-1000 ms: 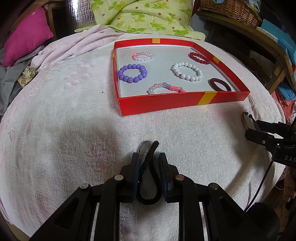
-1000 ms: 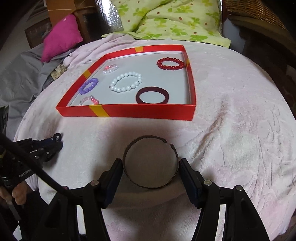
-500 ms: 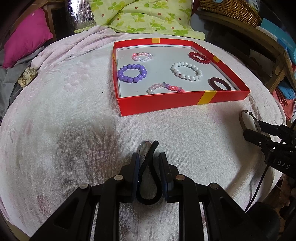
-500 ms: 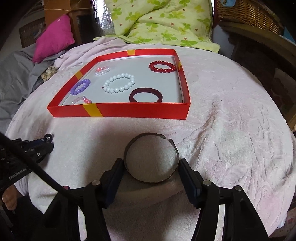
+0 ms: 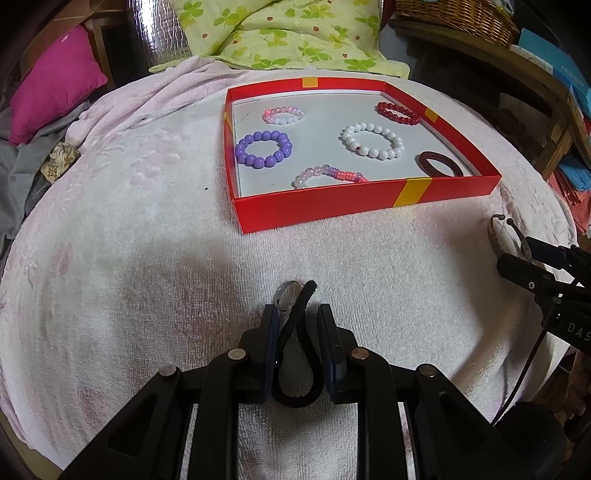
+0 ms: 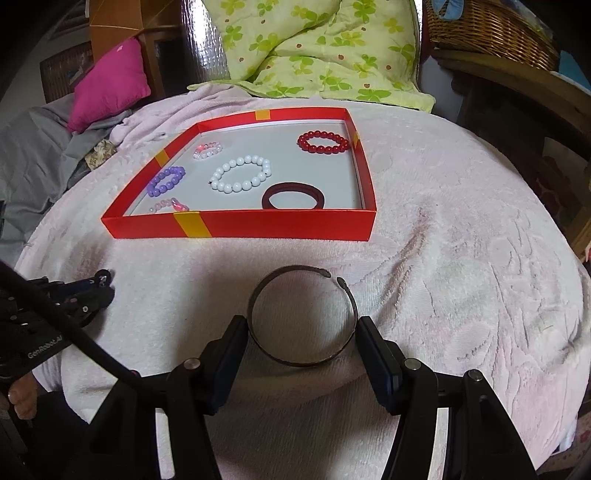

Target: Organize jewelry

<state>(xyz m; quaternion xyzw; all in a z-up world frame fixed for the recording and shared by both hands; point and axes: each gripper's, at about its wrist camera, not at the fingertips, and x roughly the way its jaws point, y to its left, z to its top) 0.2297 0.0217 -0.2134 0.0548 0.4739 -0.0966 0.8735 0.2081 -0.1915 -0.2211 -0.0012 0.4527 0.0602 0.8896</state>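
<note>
My left gripper (image 5: 295,314) is shut on a black elastic hair band (image 5: 295,391), squeezed into a narrow loop over the towel. A silver ring (image 5: 286,291) shows by its left fingertip. In the right wrist view my right gripper (image 6: 301,323) is shut on an open metal bangle (image 6: 295,360), one pad against each side. The bangle (image 5: 495,232) and right gripper (image 5: 517,254) also appear at the left wrist view's right edge. Ahead lies a red tray (image 6: 258,223) with purple (image 5: 264,149), white (image 5: 372,141), red (image 5: 398,113) and pink (image 5: 282,115) bead bracelets and a maroon band (image 5: 439,164).
A pale pink towel (image 5: 129,240) covers the round table. Behind it lie a green floral quilt (image 6: 314,55) and a magenta pillow (image 6: 110,81). A wicker basket (image 6: 491,33) sits on wooden furniture at the right. The left gripper (image 6: 99,284) and a hand (image 6: 20,398) are at lower left.
The right gripper, with the bangle between its fingers, has shifted slightly toward the near right and tilted a little. The left gripper and its hair band have not moved.
</note>
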